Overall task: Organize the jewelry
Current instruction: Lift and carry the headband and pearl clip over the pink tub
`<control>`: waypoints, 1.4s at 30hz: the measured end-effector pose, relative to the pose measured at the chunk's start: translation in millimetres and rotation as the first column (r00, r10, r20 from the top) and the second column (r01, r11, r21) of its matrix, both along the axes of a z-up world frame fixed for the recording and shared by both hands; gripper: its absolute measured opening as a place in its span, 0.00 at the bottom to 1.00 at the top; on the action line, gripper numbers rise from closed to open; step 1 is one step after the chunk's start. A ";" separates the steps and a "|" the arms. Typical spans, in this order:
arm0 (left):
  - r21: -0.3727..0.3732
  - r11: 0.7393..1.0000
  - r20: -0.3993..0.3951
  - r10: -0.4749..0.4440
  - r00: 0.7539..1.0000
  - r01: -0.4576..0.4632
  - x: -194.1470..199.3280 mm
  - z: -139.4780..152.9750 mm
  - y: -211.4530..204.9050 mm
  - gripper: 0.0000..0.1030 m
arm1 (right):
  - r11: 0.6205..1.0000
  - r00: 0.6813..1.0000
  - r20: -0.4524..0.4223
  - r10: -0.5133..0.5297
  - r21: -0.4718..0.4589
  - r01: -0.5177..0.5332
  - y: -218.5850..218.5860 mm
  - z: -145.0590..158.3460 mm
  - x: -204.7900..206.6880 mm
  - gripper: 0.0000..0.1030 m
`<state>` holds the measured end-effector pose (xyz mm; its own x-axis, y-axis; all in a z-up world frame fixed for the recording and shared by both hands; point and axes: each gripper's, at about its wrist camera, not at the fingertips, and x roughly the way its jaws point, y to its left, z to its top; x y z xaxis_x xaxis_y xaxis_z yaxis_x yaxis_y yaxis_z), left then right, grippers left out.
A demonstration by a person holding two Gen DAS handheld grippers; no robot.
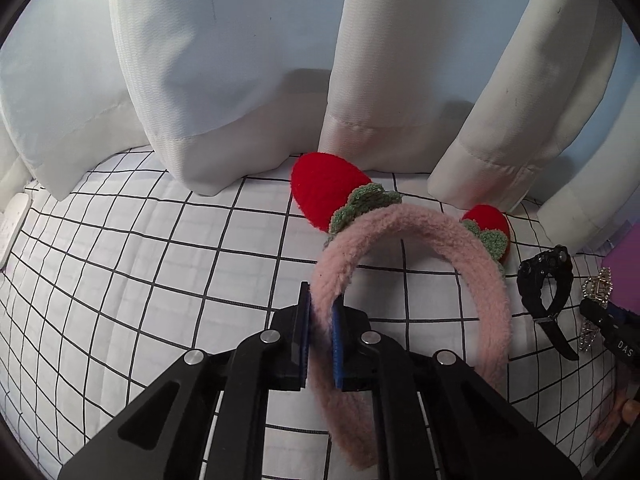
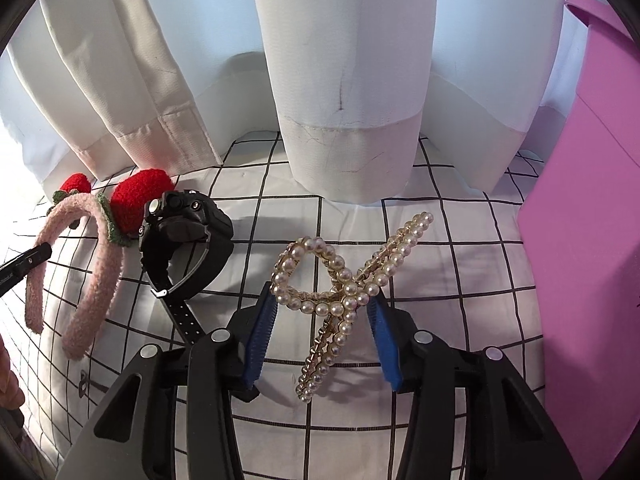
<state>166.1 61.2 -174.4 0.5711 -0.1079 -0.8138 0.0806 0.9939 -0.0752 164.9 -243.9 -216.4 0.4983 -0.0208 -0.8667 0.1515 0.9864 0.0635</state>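
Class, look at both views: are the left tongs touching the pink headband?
Touching. The left wrist view shows the left tongs shut on one leg of the pink headband, both blue pads pressed into its fuzz.

Pearl clip (image 2: 344, 292) between spread fingers (image 2: 260, 332).

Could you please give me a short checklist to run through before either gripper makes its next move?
1. Left gripper shut on the pink headband: ok.
2. Right gripper open, pearl hair clip between its fingers: ok.
3. Right pads touching the clip: not ok, gaps on both sides.
4. Black watch apart from the clip: ok.
5. Watch apart from the headband: cannot tell, they look close or overlapping.
6. Purple box ready to receive items: cannot tell, no opening shows.
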 end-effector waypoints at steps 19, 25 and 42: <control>-0.029 0.999 0.073 -0.034 0.997 0.036 -43.9 71.8 4.7 0.10 | 1.000 0.998 0.068 0.002 0.012 -0.003 12.1 58.9 -53.6 0.40; -0.037 0.998 0.107 -0.054 0.993 0.059 -46.4 88.2 -2.5 0.10 | 1.000 0.994 0.110 0.013 0.004 -0.014 13.4 93.3 -70.0 0.40; -0.054 0.981 0.197 -0.172 0.965 0.185 -77.2 147.1 -44.3 0.11 | 1.000 0.971 0.240 -0.018 0.002 0.018 -3.0 171.9 -126.6 0.40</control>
